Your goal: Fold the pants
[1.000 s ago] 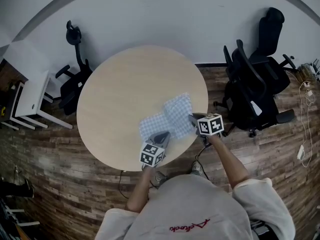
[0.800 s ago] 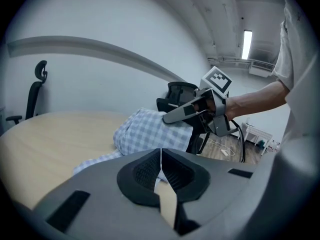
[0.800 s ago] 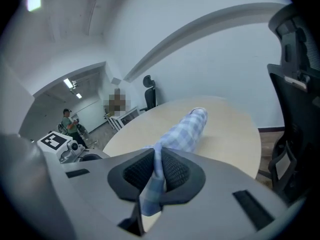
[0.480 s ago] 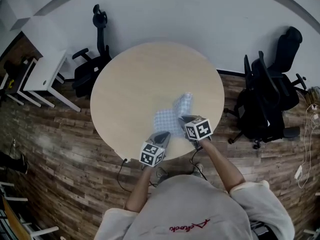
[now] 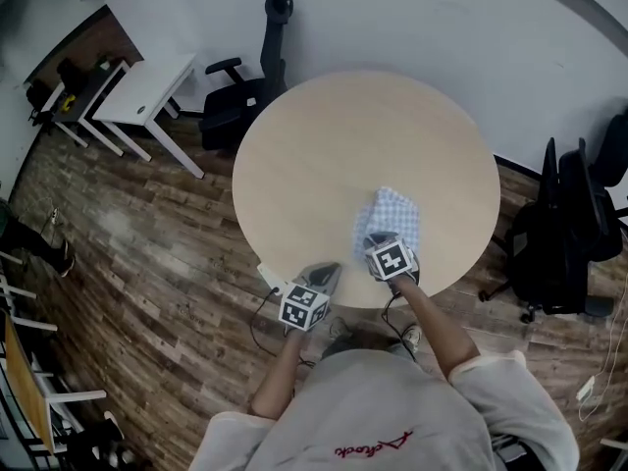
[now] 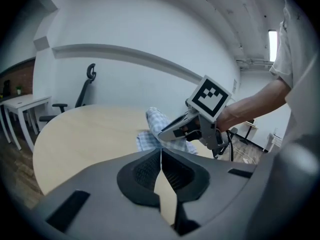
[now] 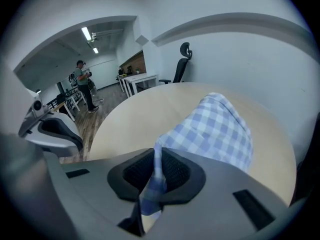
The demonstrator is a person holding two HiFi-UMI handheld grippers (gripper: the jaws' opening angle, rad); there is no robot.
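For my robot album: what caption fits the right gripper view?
Right gripper pinching checked pants on a round table.

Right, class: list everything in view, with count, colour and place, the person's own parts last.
round table: one, light wood, mid-room
pants: one, blue-and-white check, bunched by the table's near edge
office chairs: at least three, black, one beyond the table, others right of it
desk: one, white, far left
floor: one, brown planks, around the table
bystander: one, dark-clothed, far off, past the desk
left gripper: one, grey, at the table's near edge, jaws shut, empty
right gripper: one, grey, jaws shut on the pants
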